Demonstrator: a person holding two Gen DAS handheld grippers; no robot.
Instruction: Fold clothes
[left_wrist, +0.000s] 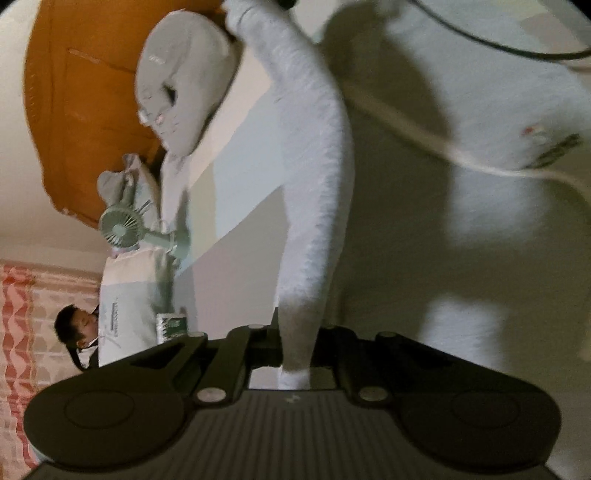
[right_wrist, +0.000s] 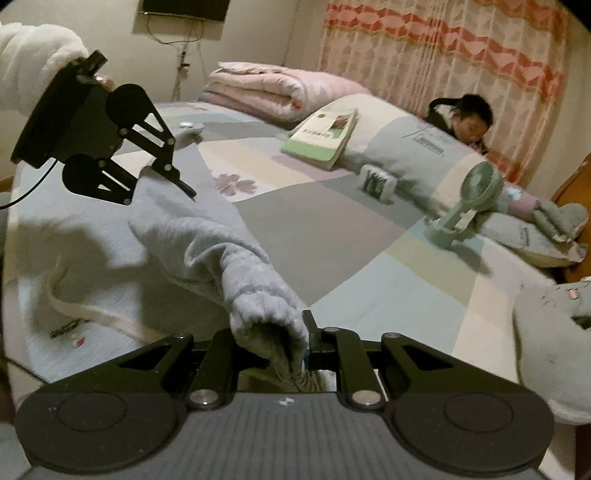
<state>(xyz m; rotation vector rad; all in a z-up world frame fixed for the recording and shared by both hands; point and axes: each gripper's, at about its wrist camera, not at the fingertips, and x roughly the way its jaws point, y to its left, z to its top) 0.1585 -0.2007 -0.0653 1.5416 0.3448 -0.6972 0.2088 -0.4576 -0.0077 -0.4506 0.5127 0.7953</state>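
Nearest the right wrist camera, the cuff of a grey sweatshirt sleeve (right_wrist: 266, 295) is being pinched by the right gripper (right_wrist: 308, 354), its jaws pressed onto the bunched ribbing. From there the sleeve is being held stretched up-left across the bed (right_wrist: 332, 229) toward the left gripper (right_wrist: 184, 186), which is seen whole only in this view: its fingers are being pressed together on the fabric where the sleeve joins the body, and a white fleecy sleeve (right_wrist: 33, 59) of the person is visible behind it. The sweatshirt body (right_wrist: 74, 236) is being left lying flat on the patchwork bedcover, with a pale drawstring (right_wrist: 92, 314) trailing over it. In the left wrist view, turned on its side, the same sleeve (left_wrist: 314, 184) is being shown running away from the left gripper (left_wrist: 295, 363), whose jaws are closed on it; the far end is cut off by the frame edge. This view alone is showing the orange wooden headboard (left_wrist: 74, 110). Farther off, a green handheld fan (right_wrist: 469, 199) is standing upright beside a rolled duvet (right_wrist: 417, 147), against which a green booklet (right_wrist: 321, 136) is being propped. A folded pink quilt (right_wrist: 280, 88) is lying beyond, and a person's head (right_wrist: 469, 114) is being rested at the bed's far edge before a pink patterned curtain (right_wrist: 443, 55).
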